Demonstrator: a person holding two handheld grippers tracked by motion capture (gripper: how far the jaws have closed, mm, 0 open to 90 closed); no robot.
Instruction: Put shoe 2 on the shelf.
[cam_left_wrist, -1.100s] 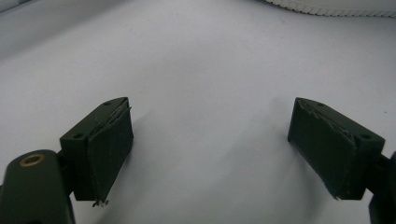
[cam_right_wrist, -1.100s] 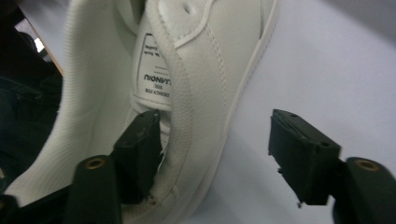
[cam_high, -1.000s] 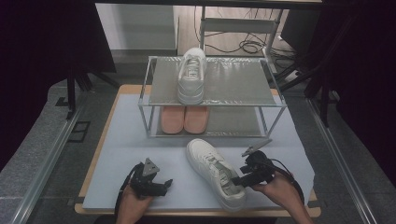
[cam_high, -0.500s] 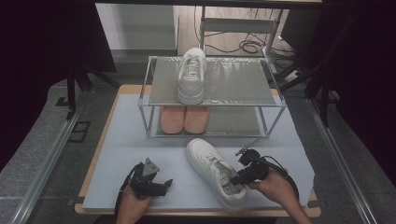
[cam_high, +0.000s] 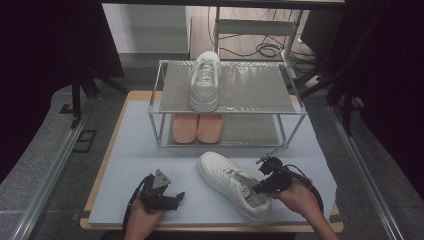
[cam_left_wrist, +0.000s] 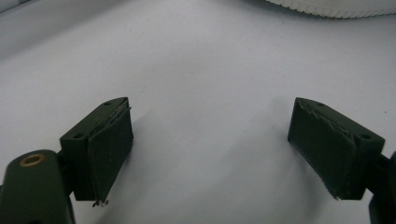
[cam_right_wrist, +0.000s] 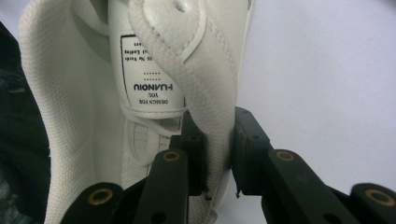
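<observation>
A white sneaker (cam_high: 232, 182) lies on the grey mat, toe toward the rack and heel toward the near edge. My right gripper (cam_high: 261, 186) is at the shoe's opening on its right side. Its jaws have just been closing, and in the right gripper view they clamp the padded collar wall (cam_right_wrist: 212, 88) between them, one jaw inside the shoe and one outside, so my right gripper (cam_right_wrist: 218, 140) is shut on the sneaker (cam_right_wrist: 84, 93). My left gripper (cam_high: 175, 197) rests low on the mat to the shoe's left. The left gripper (cam_left_wrist: 210, 140) stands open with nothing between its jaws.
A two-shelf metal rack (cam_high: 250, 90) stands behind the shoe. A matching white sneaker (cam_high: 205, 80) sits on its top shelf and a pair of pink shoes (cam_high: 197, 127) on the lower one. The mat (cam_high: 140, 150) ends close to both hands.
The right gripper's jaws have come together onto the sneaker's collar, with the gripper edging slightly toward the shoe. The left gripper and the shoe have stayed where they were.
</observation>
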